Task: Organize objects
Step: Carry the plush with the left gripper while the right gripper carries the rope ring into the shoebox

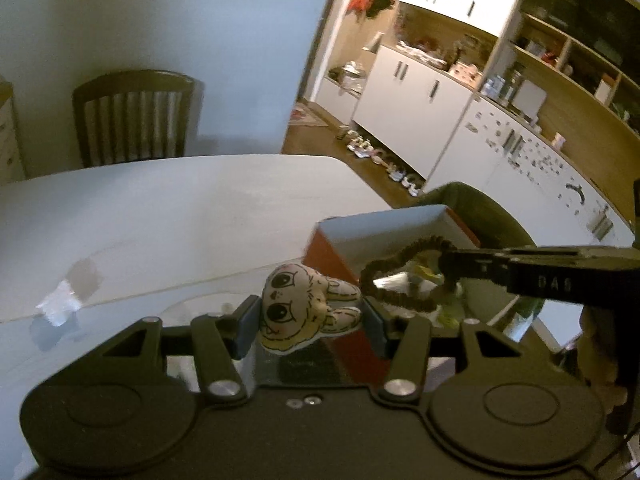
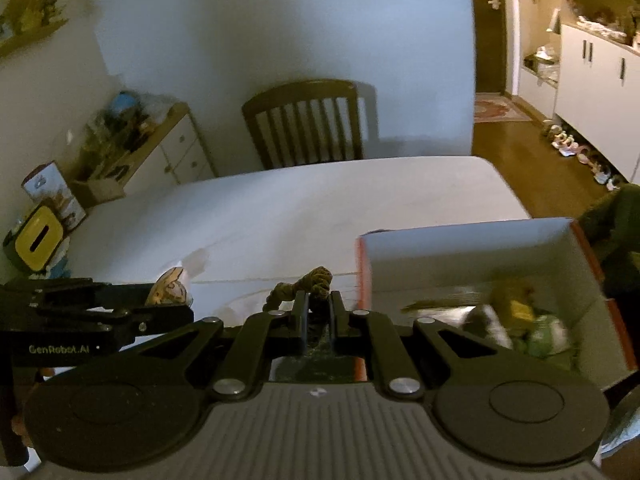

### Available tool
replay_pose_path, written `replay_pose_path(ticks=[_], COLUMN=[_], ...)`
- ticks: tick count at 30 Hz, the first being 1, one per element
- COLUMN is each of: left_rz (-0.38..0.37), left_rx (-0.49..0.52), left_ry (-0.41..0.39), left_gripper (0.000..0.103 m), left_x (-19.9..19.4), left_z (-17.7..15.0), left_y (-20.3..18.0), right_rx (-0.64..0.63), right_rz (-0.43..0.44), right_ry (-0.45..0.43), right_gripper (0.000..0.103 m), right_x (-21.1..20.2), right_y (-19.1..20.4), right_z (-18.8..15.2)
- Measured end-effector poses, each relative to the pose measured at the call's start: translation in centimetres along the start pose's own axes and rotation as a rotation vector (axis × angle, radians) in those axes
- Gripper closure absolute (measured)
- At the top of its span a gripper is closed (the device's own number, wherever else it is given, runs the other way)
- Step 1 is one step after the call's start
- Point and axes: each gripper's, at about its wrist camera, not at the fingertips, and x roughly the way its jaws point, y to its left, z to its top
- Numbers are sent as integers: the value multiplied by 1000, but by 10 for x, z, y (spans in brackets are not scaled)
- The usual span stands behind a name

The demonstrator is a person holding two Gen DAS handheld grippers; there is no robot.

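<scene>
My left gripper (image 1: 306,316) is shut on a small beige plush toy (image 1: 300,308) with big drawn eyes, held above the white table (image 1: 180,208). The same plush toy (image 2: 170,288) shows at the left of the right wrist view, in the other gripper's jaws. My right gripper (image 2: 318,312) is shut on a dark elastic hair band (image 2: 308,282); in the left wrist view that band (image 1: 400,276) hangs as a loop over an open red box (image 1: 332,260) with a white inside. The box (image 2: 472,256) holds several small items.
A wooden chair (image 2: 308,128) stands at the table's far side. A yellow tissue box (image 2: 38,238) and a cluttered low cabinet (image 2: 160,148) are at the left. White cupboards (image 1: 412,92) and shoes (image 1: 380,156) line the floor at the right. A crumpled clear wrapper (image 1: 60,304) lies on the table.
</scene>
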Motion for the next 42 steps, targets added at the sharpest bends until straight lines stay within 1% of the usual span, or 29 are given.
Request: replay_pose_path(ticks=[11,18,24,27,29,33,42], left_rz=[-11,-4,5,9,10,32,93], left_rx=[73,103,124,135,132,142,107], left_ry=[52,104,153,175,204,255,336], left_gripper=[50,50,50,50,50,50,50], left_x=[46,84,118,132,143,164,197], left_z=[4,1,2,3,2,1,-2], left_y=[-71,-105,-130,-141,-146,-153,-150], right_rx=[60,95,108,104,96,49,-27], right_rz=[-57,-93,-118,-122,-112,-95,-60], right_ry=[-35,-28,-13,5,21,56,153], right_gripper=[93,93,93,93,93,93,93], right_x=[-27,-31,-30,-23,-19,-9,24], right_y=[-86,-138,-174,-188,-195,-201,-211], right_z=[-4,-12,-18,-21,-22,-24,-31])
